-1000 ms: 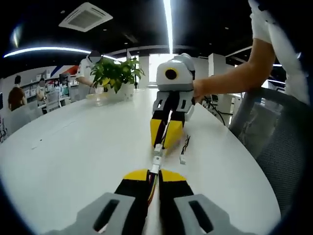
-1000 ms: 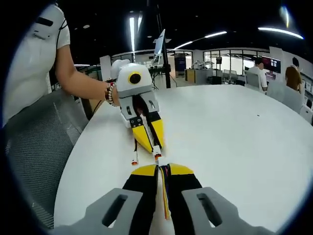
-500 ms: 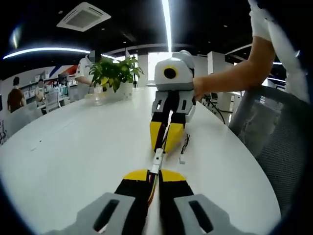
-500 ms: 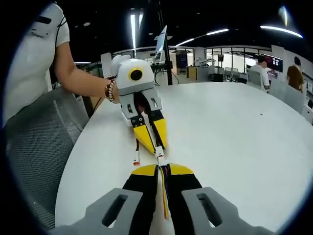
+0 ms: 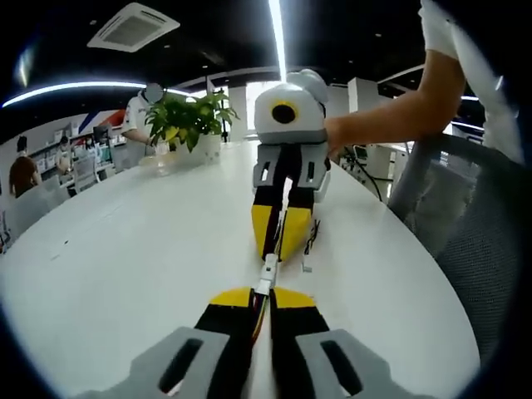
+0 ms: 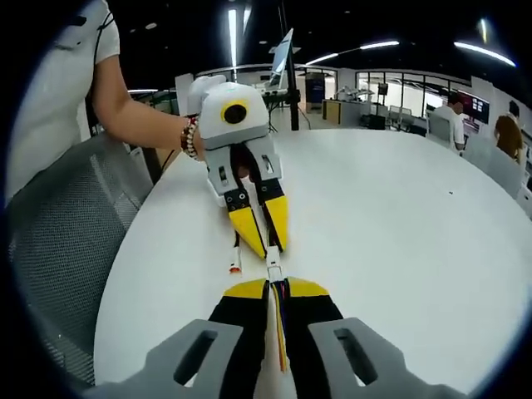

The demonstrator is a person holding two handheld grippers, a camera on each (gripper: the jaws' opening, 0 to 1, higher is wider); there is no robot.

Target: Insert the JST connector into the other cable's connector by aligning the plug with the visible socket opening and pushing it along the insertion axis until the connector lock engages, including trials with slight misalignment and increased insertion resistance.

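White table (image 5: 125, 249) bare and open to the left of the two grippers, potted plant (image 5: 187, 125) at its far left edge, mesh chair (image 5: 465, 224) close along the right edge, loose cable end (image 5: 307, 249) just beside the right gripper (image 5: 278, 249)

In the left gripper view, the left gripper (image 5: 261, 301) rises from the bottom edge with its two yellow-tipped jaws pressed together on a thin cable. Facing it, the right gripper (image 5: 282, 241) points its closed jaws toward the left one, tip close to tip. A bare forearm (image 5: 386, 125) of the person reaches in from the right and holds it.

In the right gripper view, the right gripper (image 6: 275, 293) is likewise closed on its cable, and the left gripper (image 6: 264, 237) faces it, held by a hand with a wrist bracelet (image 6: 189, 138).
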